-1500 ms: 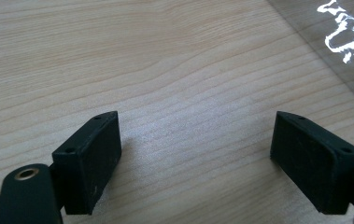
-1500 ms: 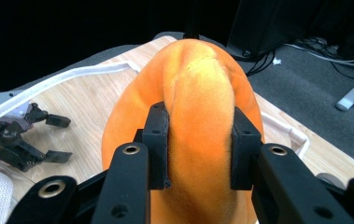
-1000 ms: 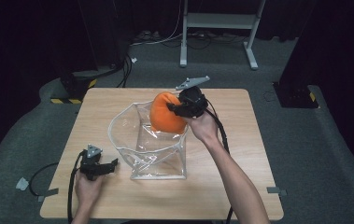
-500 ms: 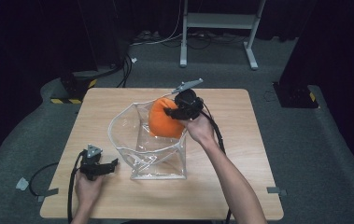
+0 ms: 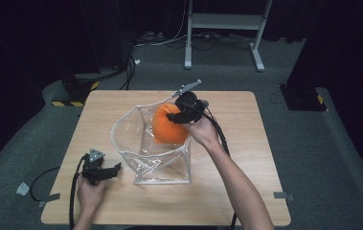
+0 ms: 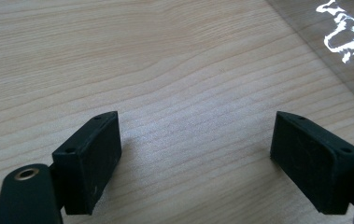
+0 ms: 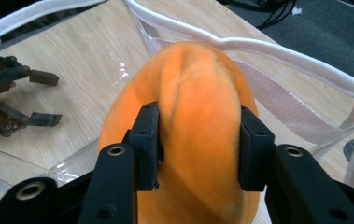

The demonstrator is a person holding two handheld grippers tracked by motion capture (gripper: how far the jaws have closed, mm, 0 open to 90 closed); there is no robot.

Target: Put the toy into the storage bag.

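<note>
A soft orange plush ball [image 5: 169, 126] hangs in the mouth of a clear plastic bag with a white rim [image 5: 121, 125], which stands on the wooden table [image 5: 246, 182]. My right gripper [image 5: 177, 115] comes in from the far right side of the bag. Its pads [image 7: 149, 140] still pinch a fold of the ball [image 7: 198, 93], though the jaws have just been opening. My left gripper [image 5: 115, 168] rests open on the table near the bag's front left corner, with bare wood between its fingers [image 6: 90, 163]. The right gripper view also catches the left gripper [image 7: 48, 98] beyond the bag rim [image 7: 277, 46].
The bag's clear wall [image 6: 347, 42] lies just past my left jaws. On the floor behind the table stand a white frame [image 5: 222, 21], a black base with yellow-black tape [image 5: 76, 88] at left and another black base [image 5: 303, 96] at right. Cables trail there.
My right gripper has sunk a little with the orange ball, deeper into the bag's mouth. The left hand has stayed put.
</note>
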